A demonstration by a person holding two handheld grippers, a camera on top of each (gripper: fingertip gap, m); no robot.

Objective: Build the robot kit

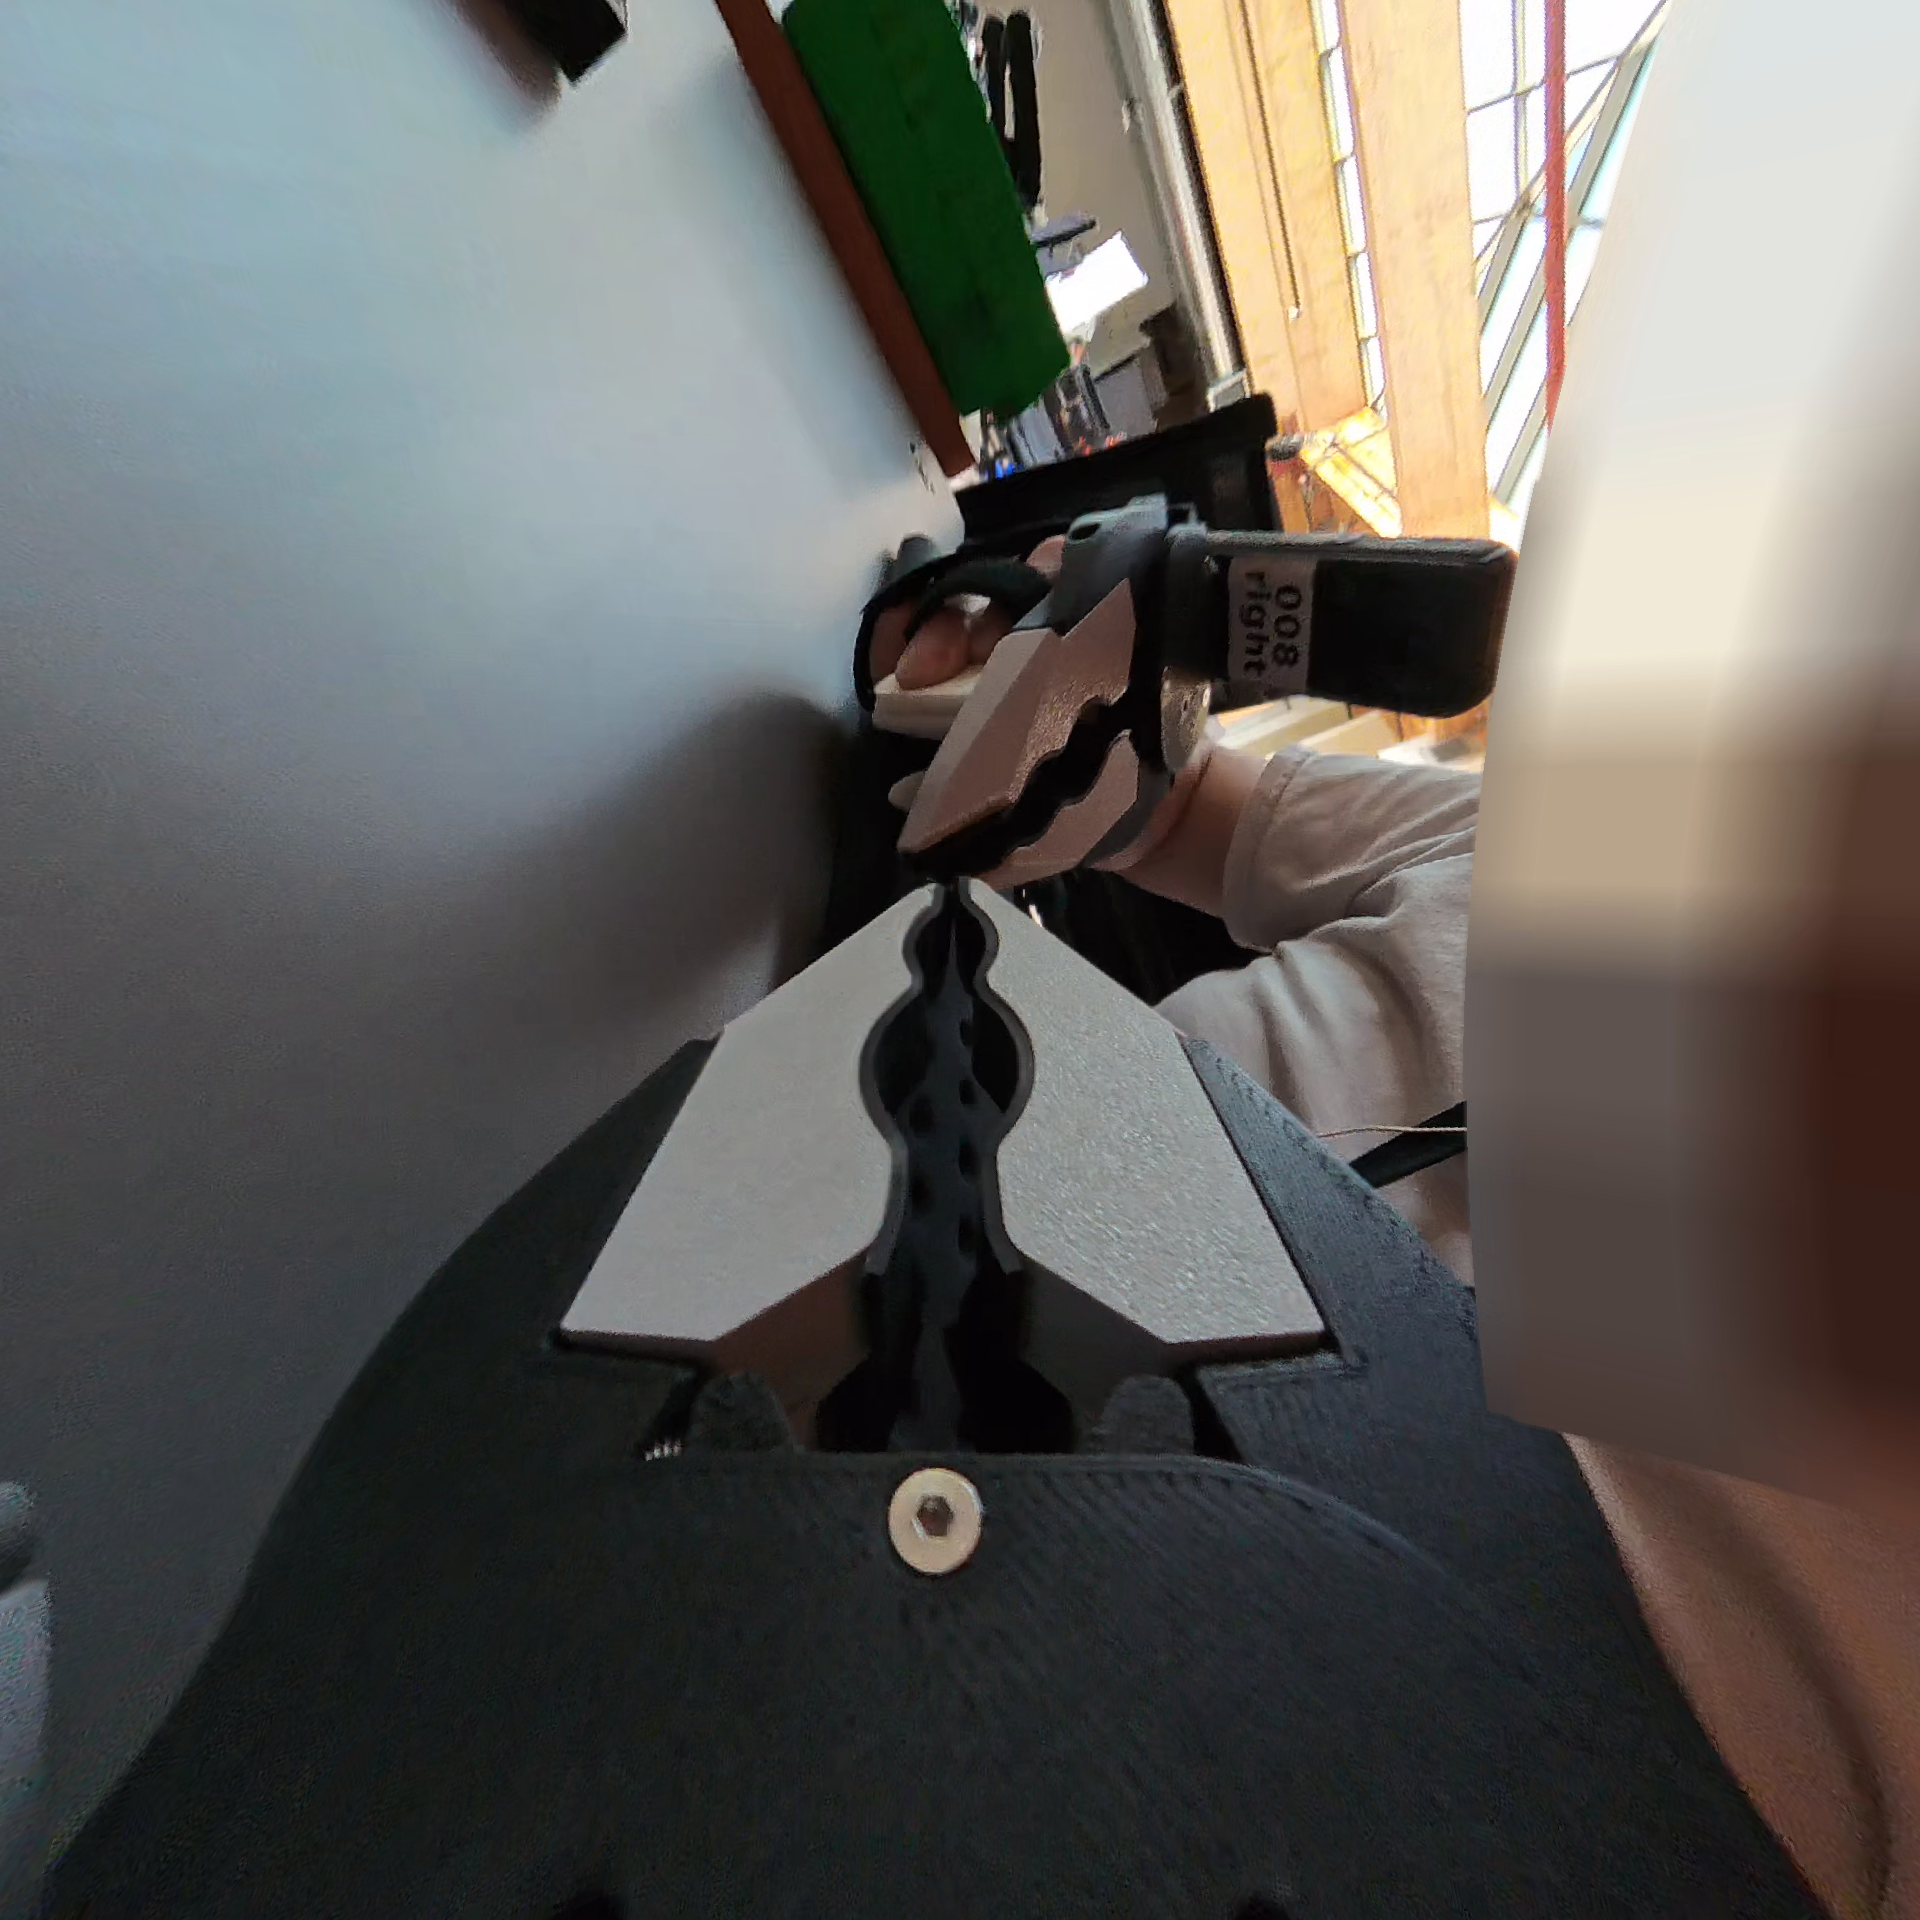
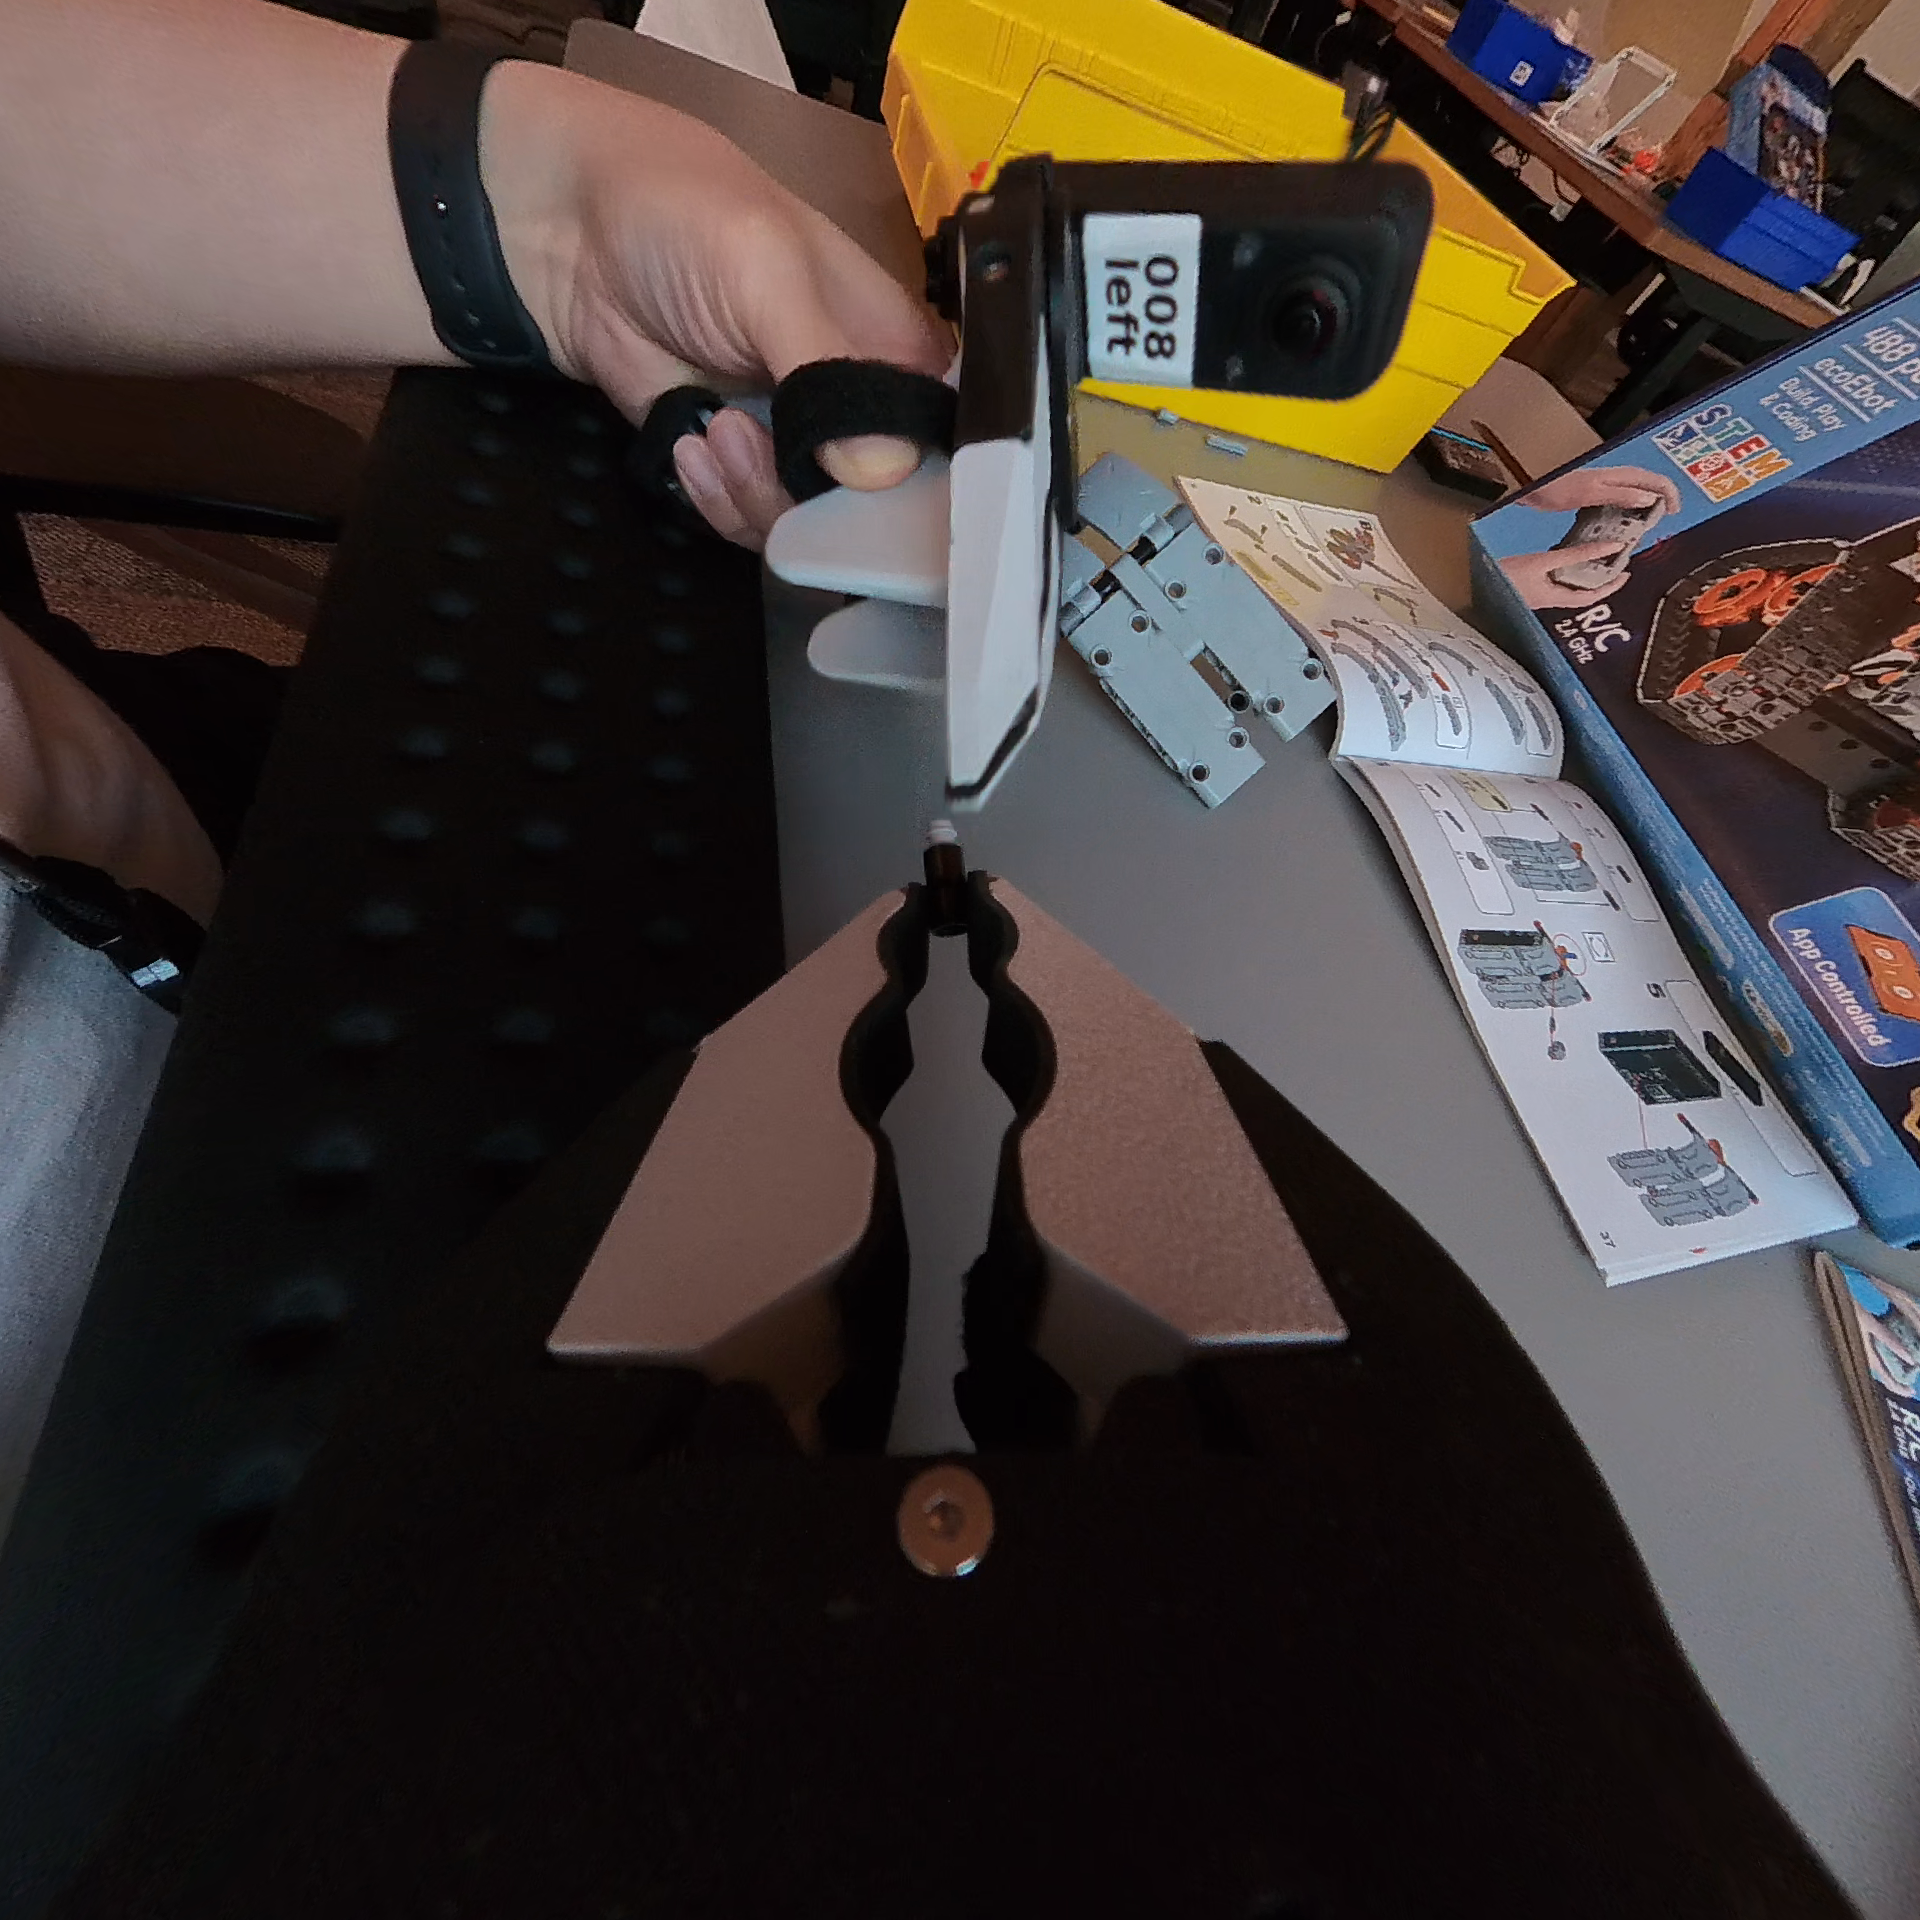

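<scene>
My right gripper [image 2: 948, 902] is shut on a small dark pin [image 2: 945, 871] with a pale end that sticks out past the fingertips. My left gripper [image 2: 966, 800] comes down from above, seen edge-on with its jaws together, its tip just short of the pin's pale end. In the left wrist view my left gripper [image 1: 951, 896] is shut, tip to tip with the right gripper [image 1: 940, 857]. The pin is too small to make out there. A person's hand holds each gripper.
On the grey table [image 2: 1143, 1039] lie a grey beam assembly [image 2: 1174, 644], an open instruction booklet [image 2: 1507, 914] and a blue kit box [image 2: 1766, 748]. A yellow bin [image 2: 1195, 125] stands behind. A black perforated surface [image 2: 468, 727] is at the left. A sleeve [image 1: 1351, 883] shows at the right. My two grippers' fingertips are within a few centimetres of each other.
</scene>
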